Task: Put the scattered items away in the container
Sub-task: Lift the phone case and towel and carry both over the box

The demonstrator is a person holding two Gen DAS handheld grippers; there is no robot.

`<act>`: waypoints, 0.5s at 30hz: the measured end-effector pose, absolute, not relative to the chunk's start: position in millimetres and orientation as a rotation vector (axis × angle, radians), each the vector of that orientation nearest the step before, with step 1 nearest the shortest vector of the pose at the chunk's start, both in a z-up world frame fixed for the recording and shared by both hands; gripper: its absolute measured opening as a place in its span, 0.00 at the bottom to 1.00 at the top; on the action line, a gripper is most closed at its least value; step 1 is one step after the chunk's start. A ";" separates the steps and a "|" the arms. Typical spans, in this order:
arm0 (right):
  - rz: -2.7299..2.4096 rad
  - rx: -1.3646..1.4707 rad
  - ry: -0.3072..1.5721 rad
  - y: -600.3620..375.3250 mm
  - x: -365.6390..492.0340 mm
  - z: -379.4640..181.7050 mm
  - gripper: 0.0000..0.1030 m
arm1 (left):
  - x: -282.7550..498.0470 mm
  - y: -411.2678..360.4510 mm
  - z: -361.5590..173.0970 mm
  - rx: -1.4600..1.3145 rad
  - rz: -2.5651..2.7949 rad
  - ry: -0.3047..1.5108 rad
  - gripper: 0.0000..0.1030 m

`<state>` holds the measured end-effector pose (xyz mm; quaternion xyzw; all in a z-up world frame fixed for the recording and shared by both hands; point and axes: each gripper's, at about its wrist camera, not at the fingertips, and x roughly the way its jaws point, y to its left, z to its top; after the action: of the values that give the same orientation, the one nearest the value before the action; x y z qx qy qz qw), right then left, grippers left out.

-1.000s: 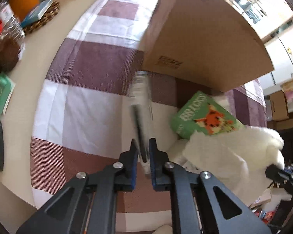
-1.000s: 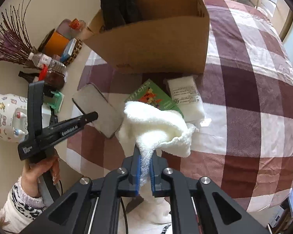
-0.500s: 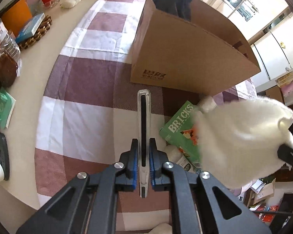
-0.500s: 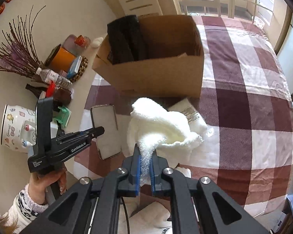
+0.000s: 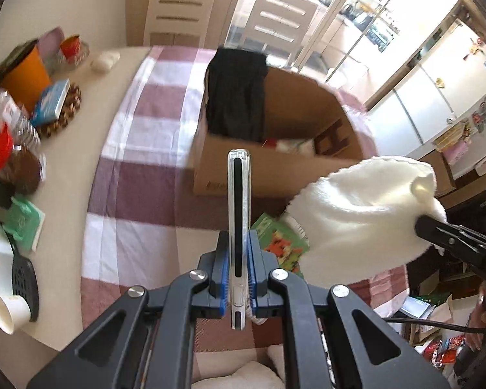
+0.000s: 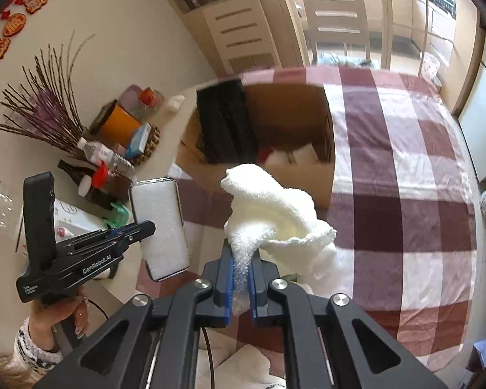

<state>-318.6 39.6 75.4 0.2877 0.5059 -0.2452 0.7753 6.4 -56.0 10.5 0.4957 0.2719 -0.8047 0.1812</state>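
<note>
My left gripper is shut on a phone in a clear case, held edge-on above the checked tablecloth. The phone and left gripper also show in the right wrist view. My right gripper is shut on a white fluffy towel, lifted above the table; the towel hangs right of the phone. The open cardboard box stands ahead, with a black cloth draped over its left wall and small items inside. A green Bricks box lies on the table below the towel.
Along the table's left edge stand an orange tin, a blue box on a woven mat, bottles, dried twigs and a green packet. A paper cup lies near the front left. A chair stands behind.
Both grippers have risen and moved toward the box with the phone and towel, so the box's inside now shows. The towel has lifted off the table.
</note>
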 end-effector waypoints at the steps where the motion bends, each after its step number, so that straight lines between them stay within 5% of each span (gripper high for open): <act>1: -0.528 0.615 1.084 38.4 -316.2 81.0 0.07 | 5.1 -56.1 16.3 1.391 -2.285 0.759 0.10; 15: -0.490 0.512 1.000 17.4 -279.0 141.8 0.07 | -28.5 -67.1 74.7 1.380 -2.353 0.702 0.10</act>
<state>-279.0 17.4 141.8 0.2405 0.4694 -0.2297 0.8179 -28.5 -67.1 74.7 0.4834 0.2460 -0.8244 0.1618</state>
